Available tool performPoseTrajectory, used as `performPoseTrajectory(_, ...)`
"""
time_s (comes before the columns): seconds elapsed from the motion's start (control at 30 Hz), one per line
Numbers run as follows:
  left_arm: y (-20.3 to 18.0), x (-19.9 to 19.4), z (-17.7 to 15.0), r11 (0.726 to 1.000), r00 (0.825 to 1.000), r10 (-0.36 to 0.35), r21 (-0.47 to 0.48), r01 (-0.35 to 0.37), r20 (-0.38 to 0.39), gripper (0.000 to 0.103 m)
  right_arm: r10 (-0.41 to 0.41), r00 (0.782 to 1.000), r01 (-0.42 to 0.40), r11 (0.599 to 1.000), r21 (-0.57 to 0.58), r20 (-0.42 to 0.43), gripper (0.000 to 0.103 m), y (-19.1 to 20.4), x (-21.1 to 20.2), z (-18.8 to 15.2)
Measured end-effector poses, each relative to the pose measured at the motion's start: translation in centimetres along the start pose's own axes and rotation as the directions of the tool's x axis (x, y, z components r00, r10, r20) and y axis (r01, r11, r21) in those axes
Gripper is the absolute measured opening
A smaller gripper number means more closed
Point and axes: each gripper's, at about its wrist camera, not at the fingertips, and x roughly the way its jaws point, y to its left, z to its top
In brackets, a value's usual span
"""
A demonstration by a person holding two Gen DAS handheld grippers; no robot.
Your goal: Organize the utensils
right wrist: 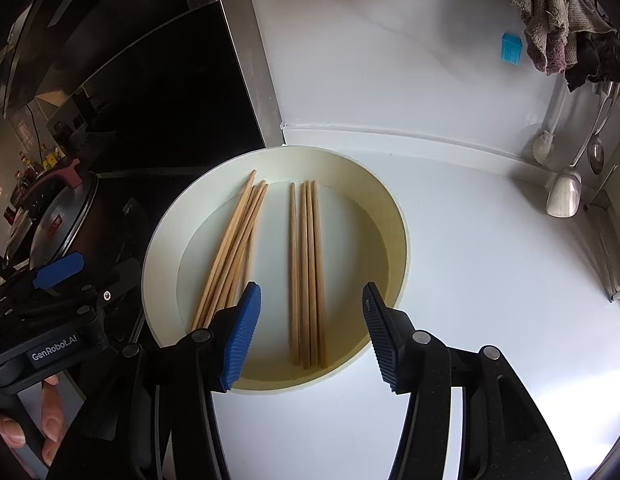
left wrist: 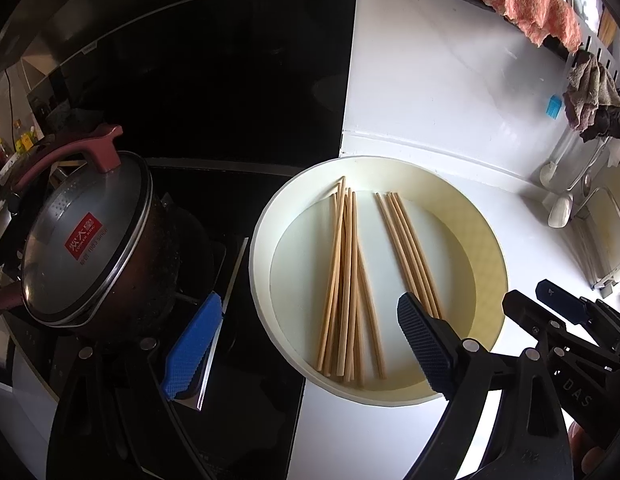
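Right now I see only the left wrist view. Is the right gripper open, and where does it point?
Observer: Yes, the right gripper is open. The four neat pale wooden chopsticks lie in line between its fingers, untouched.
Operator: Is it near the round cream tray?
Observer: Its fingertips appear over the near rim of the round cream tray.
Operator: Who holds my left gripper?
Observer: A bare hand grips the handle of the left gripper, marked GenRobot.AI.
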Motion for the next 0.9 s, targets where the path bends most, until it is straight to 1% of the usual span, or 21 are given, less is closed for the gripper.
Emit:
performPoseTrajectory(0.1, 0.0, -0.2, 0.1, 1.000, 1.000, -0.001, -0.003, 0.001, 0.008, 0.091, 0.002, 1.000, -0.002, 1.000, -0.001, 0.003, 0.051, -0.1, -0.1, 0.0)
performPoseTrajectory(0.3, 0.1, -0.7, 0.3, 1.000, 1.000, 0.002, -0.015, -0.001, 0.019, 0.092, 0.001, 1.000, -0.001, 1.000, -0.005, 0.009, 0.051, 0.1, -0.4, 0.2)
performPoseTrajectory(0.4, 0.1, -0.9, 0.3, 1.000, 1.000, 0.007, -0.017, -0.007, 0.023, 0.092, 0.000, 1.000, 0.001, 1.000, -0.004, 0.014, 0.054, 0.0, -0.6, 0.2)
performPoseTrajectory(0.57, 0.0, -1.7, 0.3, 1.000, 0.999, 0.011, -0.022, -0.010, 0.044, 0.096, -0.002, 1.000, 0.002, 1.000, 0.000, 0.021, 0.054, -0.1, -0.9, 0.3)
performPoseTrajectory(0.9, 0.1, -2.5, 0.3, 1.000, 0.999, 0.003, -0.027, -0.001, 0.054, 0.096, 0.001, 1.000, -0.001, 1.000, -0.003, 0.027, 0.054, -0.1, -1.6, 0.2)
